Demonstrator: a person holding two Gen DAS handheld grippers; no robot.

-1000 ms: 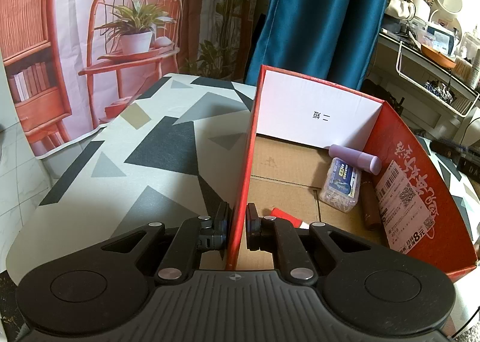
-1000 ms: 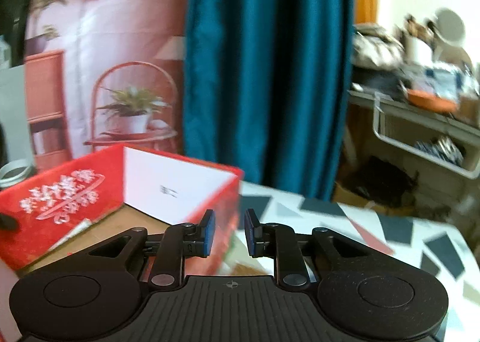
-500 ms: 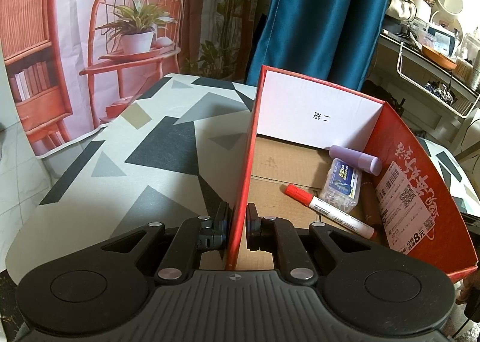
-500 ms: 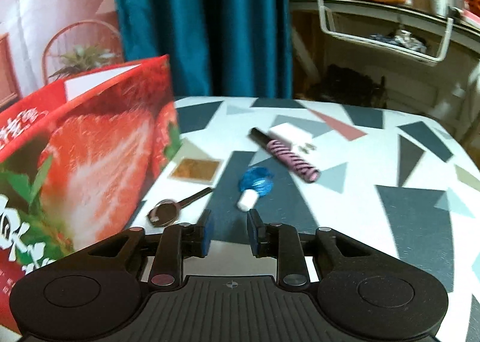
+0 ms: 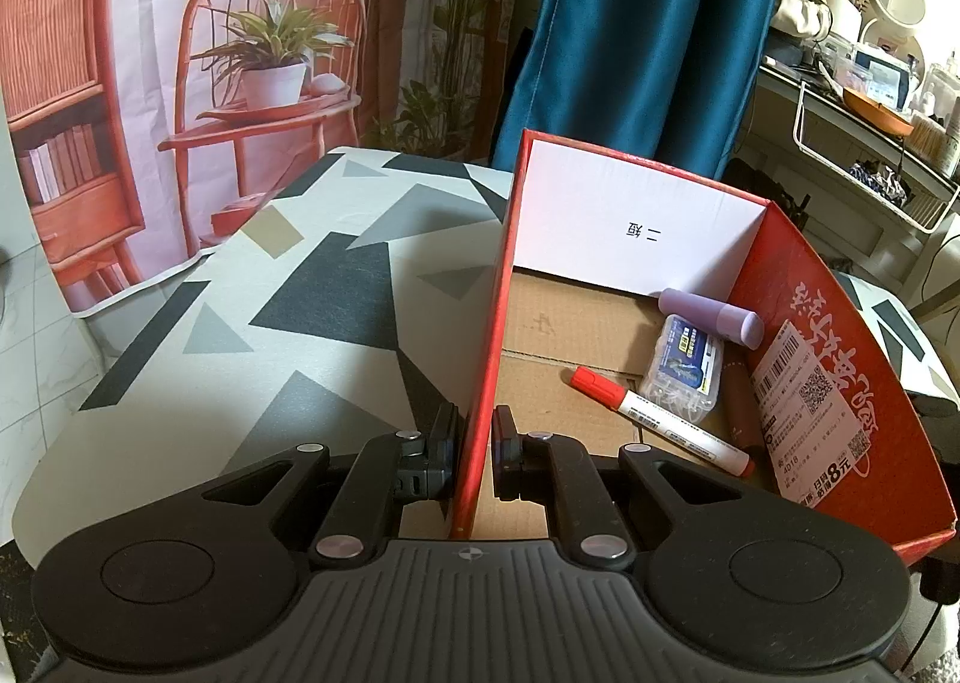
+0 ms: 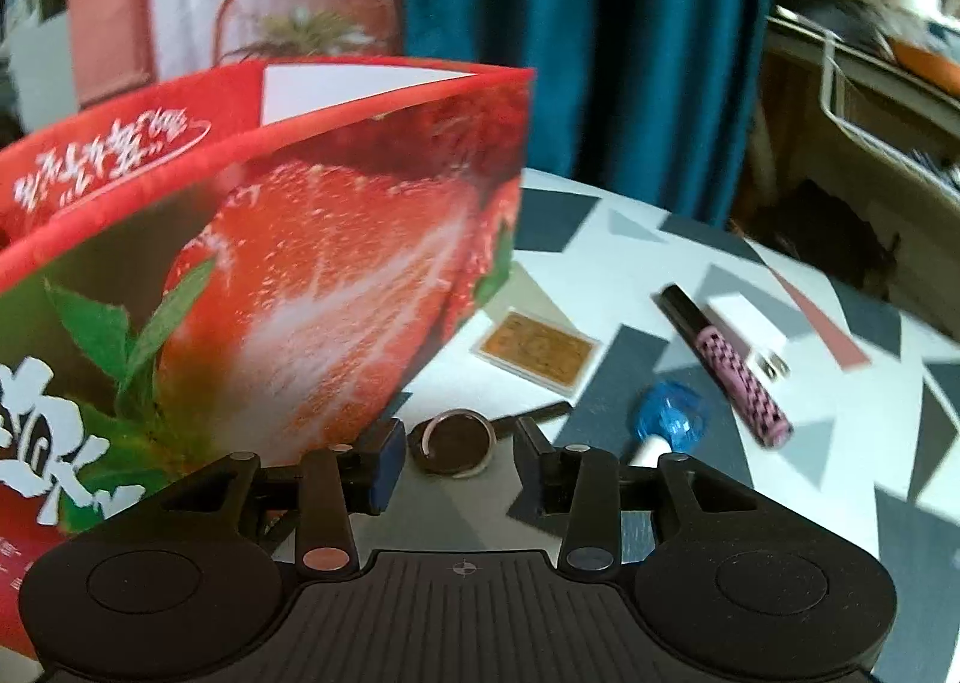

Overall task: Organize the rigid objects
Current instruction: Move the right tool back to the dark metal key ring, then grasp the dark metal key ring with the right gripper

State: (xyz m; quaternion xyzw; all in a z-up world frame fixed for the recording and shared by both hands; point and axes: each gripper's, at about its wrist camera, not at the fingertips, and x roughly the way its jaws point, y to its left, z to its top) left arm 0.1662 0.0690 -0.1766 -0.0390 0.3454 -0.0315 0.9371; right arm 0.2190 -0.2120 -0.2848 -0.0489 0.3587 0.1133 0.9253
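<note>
Box (image 5: 834,383): was held at its left wall by the left gripper (image 5: 477,446), one jaw outside and one inside, both closed on the cardboard edge.
Right gripper (image 6: 459,458): was held low over the table (image 6: 780,503), jaws apart, with the spoon (image 6: 456,440) between them; nothing was gripped yet.
Things in box: marker (image 5: 660,413), clear case (image 5: 681,368), purple tube (image 5: 711,308) and a brown stick by the right wall.
Things outside: spoon, blue item (image 6: 669,419), pink tube (image 6: 741,377), gold card (image 6: 537,347) and a white plug behind the tube, all on the table to the right of the box.
Step judged: spoon was probably the next thing to be taken and moved into the box.
Advice: jaws should be lowered until the round head sits level between the pads, then closed slowly, because the spoon is flat and thin and could slip. The box should be kept steady by the left gripper.
Writing: "8元" and a QR code were read on the inside sticker; white Chinese letters were seen on the red walls, and two small characters on the white back wall; these could not be read surely.
Brand: none was readable.
</note>
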